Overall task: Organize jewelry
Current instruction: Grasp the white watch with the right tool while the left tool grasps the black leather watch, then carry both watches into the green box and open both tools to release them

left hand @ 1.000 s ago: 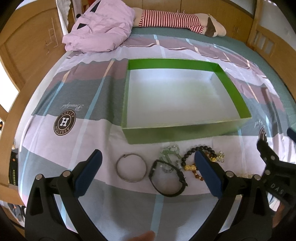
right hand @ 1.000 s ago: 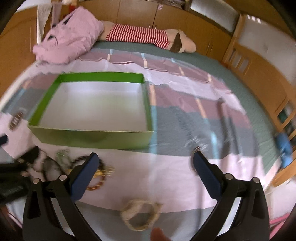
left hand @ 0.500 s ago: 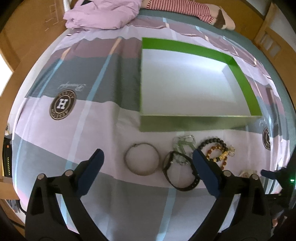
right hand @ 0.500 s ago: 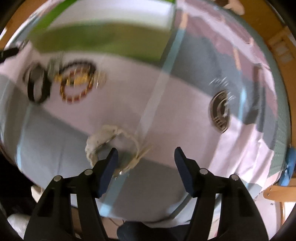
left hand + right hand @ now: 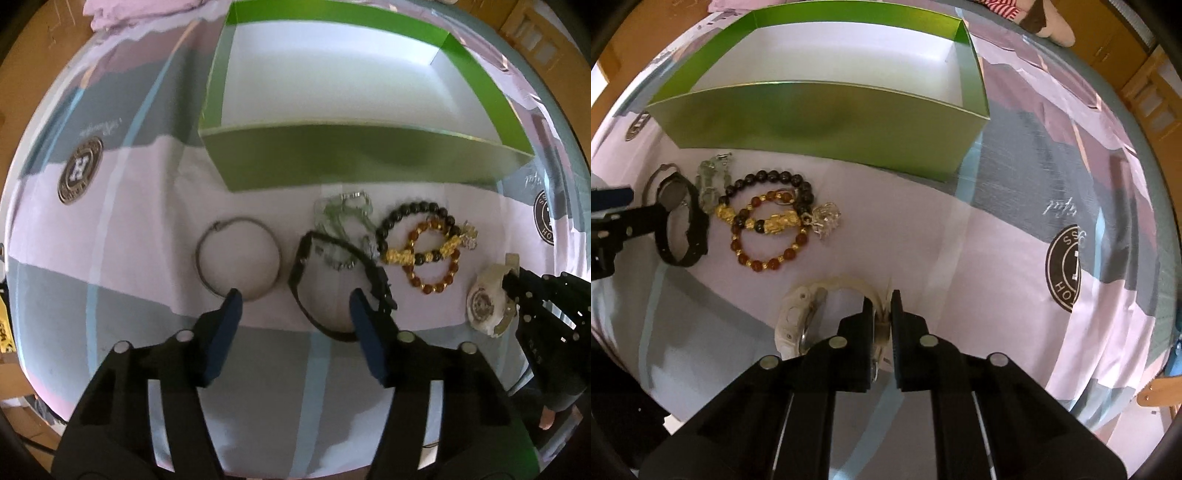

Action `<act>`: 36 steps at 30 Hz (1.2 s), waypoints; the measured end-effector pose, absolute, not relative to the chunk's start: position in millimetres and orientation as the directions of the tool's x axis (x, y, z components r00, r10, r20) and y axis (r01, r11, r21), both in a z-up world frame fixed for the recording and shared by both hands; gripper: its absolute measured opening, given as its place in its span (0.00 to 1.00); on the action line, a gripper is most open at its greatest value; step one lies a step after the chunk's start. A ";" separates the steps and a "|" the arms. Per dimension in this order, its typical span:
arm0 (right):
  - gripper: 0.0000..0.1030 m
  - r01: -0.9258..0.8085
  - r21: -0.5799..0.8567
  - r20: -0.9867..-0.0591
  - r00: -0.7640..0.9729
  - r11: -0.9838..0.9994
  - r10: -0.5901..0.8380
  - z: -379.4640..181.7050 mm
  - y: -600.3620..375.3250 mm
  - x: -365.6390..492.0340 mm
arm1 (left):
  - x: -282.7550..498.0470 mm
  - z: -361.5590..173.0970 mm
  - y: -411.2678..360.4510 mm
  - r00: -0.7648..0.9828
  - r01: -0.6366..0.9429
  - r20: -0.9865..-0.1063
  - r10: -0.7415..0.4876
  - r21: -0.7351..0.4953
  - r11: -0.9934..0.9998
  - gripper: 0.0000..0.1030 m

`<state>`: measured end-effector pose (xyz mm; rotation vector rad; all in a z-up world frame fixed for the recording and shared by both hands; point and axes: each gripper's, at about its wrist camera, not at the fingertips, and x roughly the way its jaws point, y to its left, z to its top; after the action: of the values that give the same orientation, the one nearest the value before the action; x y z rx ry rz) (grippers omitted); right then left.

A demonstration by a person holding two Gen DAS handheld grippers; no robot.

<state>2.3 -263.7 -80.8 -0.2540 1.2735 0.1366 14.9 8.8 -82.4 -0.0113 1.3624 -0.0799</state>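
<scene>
Right tongs (image 5: 882,314) pressed together, pinching strap of white watch (image 5: 798,321) low on the bed sheet (image 5: 960,266). Left tongs (image 5: 295,306) abt half spread, closing; fingertips (image 5: 231,306) straddle near edge of silver bangle (image 5: 238,258) & black watch (image 5: 332,280), black strap between them, pads not yet pressing. Jewelry in a row on sheet just in front of green box (image 5: 354,158), white inside, nothing in it. Count: 2 watches (1 black, 1 white), 1 bangle, 1 pale-green bead bracelet (image 5: 341,214), 1 black bead bracelet (image 5: 413,218), 1 amber bead bracelet (image 5: 432,273) w/ gold charms, overlapping the black one; 1 box.
</scene>
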 end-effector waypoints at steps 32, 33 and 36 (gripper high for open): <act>0.09 -0.130 -0.059 -0.917 0.399 0.990 -0.002 -62.9 -259.0 -1.2 | 14.0 -34.8 72.1 0.372 -0.086 -0.901 -0.223 -0.273 0.958 0.02; 0.09 -0.126 -0.056 -0.915 0.404 0.991 -0.001 -61.5 -258.3 -2.3 | 13.7 -31.9 70.3 0.383 -0.087 -0.899 -0.213 -0.265 0.960 0.02; 0.09 -0.115 -0.037 -0.907 0.422 0.993 0.015 -52.2 -255.5 -4.1 | 15.1 -19.8 63.3 0.436 -0.094 -0.886 -0.158 -0.220 0.971 0.02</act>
<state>-4.1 -255.5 -52.2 -0.0990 1.1332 0.0816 15.1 63.3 -19.8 -0.2514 1.1224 -0.0400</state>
